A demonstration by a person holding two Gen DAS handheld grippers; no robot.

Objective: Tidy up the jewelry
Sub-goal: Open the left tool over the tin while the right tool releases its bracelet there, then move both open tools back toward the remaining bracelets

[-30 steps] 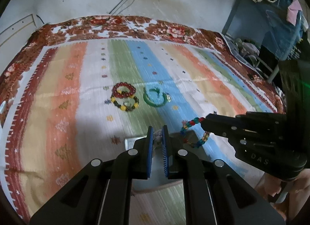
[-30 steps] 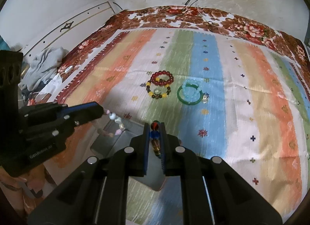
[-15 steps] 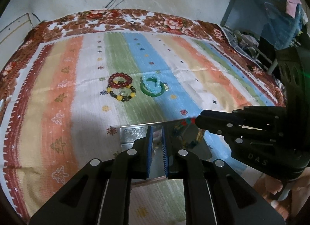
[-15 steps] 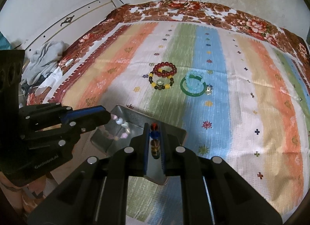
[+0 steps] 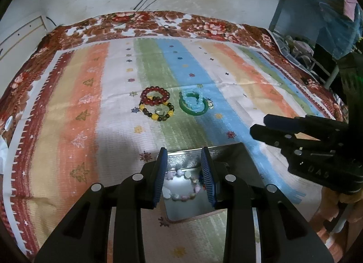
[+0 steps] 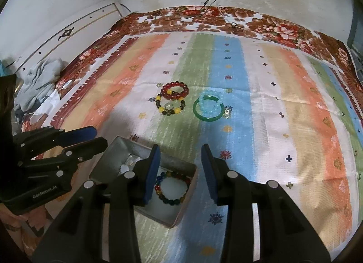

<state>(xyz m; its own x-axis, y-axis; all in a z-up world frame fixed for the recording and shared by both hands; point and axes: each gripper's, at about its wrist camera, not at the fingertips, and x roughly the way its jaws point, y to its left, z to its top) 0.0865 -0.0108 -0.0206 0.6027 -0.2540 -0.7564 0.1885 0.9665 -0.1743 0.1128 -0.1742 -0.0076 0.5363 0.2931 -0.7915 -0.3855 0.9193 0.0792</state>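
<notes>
A metal tin (image 5: 236,156) (image 6: 118,149) sits on the striped cloth close below both grippers. A pale pastel bead bracelet (image 5: 181,186) lies in it under my open left gripper (image 5: 184,167). A multicoloured bead bracelet (image 6: 172,187) lies in it under my open right gripper (image 6: 180,167). Farther out on the cloth lie a red bead bracelet (image 5: 155,95) (image 6: 174,90), a yellow-and-dark bead bracelet (image 5: 157,112) (image 6: 170,107), a green bangle (image 5: 194,106) (image 6: 207,111) and a light blue bead bracelet (image 5: 192,101) (image 6: 209,103) on the bangle.
The striped cloth (image 5: 79,104) lies over a floral blanket (image 5: 204,25) by a white wall. A small charm (image 6: 226,111) sits by the bangle. Clothes (image 6: 38,81) are piled at the left; a blue rack (image 5: 317,25) stands at the right.
Both grippers were shut on bracelets over the tin. Both have opened and the two bracelets now lie in the tin.
</notes>
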